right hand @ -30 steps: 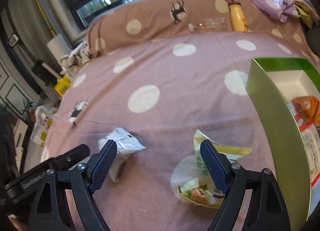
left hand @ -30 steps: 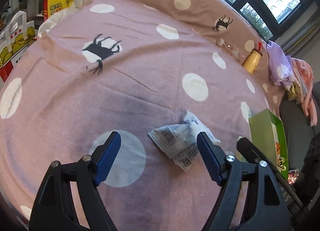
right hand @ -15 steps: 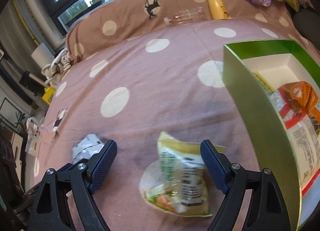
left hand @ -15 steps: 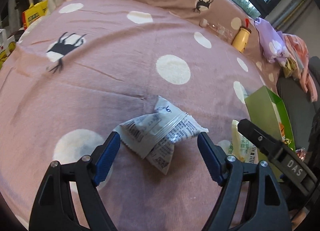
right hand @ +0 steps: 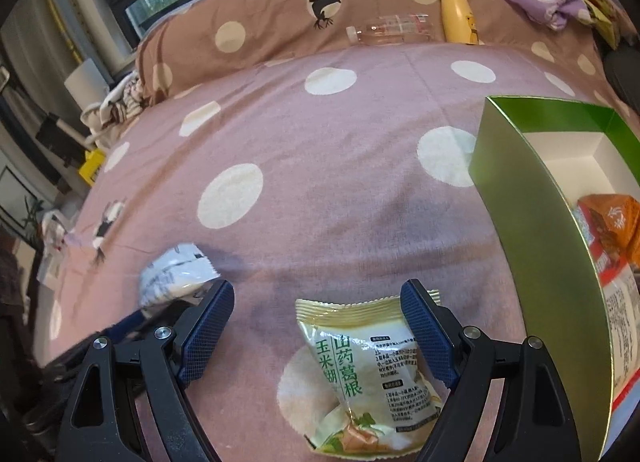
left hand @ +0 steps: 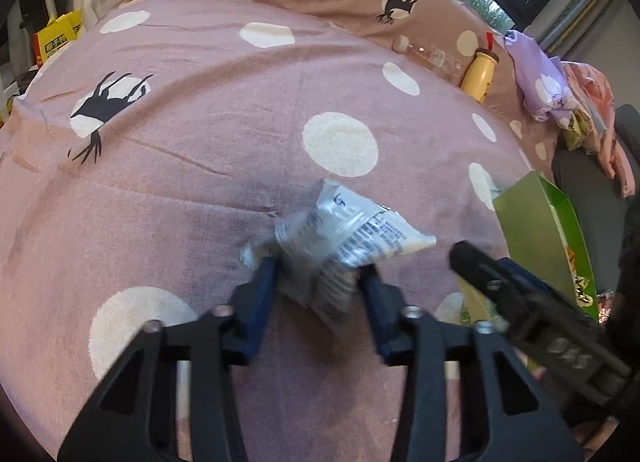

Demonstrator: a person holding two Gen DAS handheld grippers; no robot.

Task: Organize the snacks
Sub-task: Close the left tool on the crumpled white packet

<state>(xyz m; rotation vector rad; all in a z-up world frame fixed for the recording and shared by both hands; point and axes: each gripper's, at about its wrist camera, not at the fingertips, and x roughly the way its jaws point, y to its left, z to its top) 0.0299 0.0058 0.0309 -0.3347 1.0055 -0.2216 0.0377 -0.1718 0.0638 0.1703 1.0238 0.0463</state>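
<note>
Left wrist view: closing left gripper (left hand: 318,274) fingers around white packet (left hand: 340,238); right's spread.

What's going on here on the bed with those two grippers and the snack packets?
A person is tidying snacks on a polka-dot bedspread with a gripper in each hand. The left gripper is closing on a white snack packet. The right gripper is open around a yellow-green packet without pinching it. A green box beside them already holds an orange packet.
</note>
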